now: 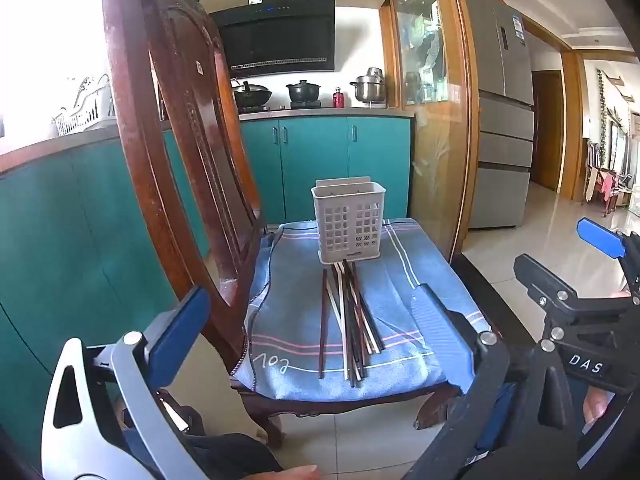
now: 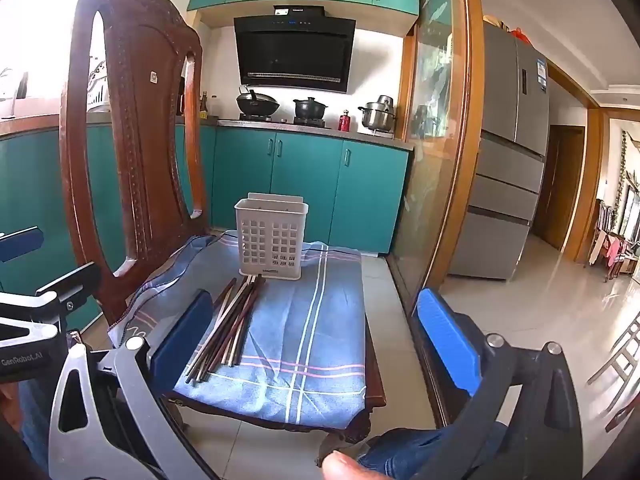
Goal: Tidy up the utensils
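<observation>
Several chopsticks, dark brown and pale, lie in a loose bundle on a blue cloth that covers a wooden chair seat. Behind them stands an upright white slotted utensil holder with nothing showing above its rim. My left gripper is open, held back from the seat's front edge with the chopsticks framed between its blue pads. My right gripper is open too, short of the seat, the bundle by its left pad. The right gripper also shows at the left wrist view's right edge.
The carved wooden chair back rises at the left of the seat. Teal kitchen cabinets and a stove with pots stand behind. A glass sliding door and a grey fridge are to the right, over tiled floor.
</observation>
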{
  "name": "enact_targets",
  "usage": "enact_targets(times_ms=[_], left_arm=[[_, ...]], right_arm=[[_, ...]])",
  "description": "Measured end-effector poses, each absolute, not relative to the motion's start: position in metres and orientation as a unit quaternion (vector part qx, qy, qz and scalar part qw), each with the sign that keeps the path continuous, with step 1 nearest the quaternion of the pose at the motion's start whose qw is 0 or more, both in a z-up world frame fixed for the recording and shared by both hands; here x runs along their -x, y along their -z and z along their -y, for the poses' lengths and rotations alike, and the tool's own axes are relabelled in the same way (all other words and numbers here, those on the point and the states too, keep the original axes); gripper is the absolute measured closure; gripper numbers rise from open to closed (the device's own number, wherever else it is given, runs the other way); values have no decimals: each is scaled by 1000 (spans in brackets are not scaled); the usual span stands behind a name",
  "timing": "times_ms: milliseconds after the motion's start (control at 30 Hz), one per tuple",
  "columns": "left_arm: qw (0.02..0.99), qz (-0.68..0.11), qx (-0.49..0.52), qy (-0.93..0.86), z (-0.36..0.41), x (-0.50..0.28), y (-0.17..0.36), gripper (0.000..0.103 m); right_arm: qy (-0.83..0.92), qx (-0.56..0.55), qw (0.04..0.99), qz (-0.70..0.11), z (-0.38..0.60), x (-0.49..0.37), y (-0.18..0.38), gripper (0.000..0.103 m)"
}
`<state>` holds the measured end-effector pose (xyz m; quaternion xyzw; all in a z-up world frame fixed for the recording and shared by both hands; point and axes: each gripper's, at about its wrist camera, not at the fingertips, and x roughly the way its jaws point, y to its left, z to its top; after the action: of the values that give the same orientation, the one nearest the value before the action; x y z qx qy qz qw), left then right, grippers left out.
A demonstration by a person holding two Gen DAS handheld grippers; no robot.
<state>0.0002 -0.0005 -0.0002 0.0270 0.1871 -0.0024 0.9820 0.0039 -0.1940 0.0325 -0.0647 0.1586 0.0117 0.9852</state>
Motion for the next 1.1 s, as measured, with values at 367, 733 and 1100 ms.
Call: enact_targets(times_ms=[367,733,1100], left_arm=[[981,-191,-23,1,5,-2,2,3],[980,-199,-22,2,1,-4,6,3],[979,-203,-22,4,0,-5,5,3]], right_arm=[[-18,70,984,-163,191,-7,-30,3],[-16,80,983,-165,184,-9,-31,3],[-16,78,983,-166,185,-10,-30,3]])
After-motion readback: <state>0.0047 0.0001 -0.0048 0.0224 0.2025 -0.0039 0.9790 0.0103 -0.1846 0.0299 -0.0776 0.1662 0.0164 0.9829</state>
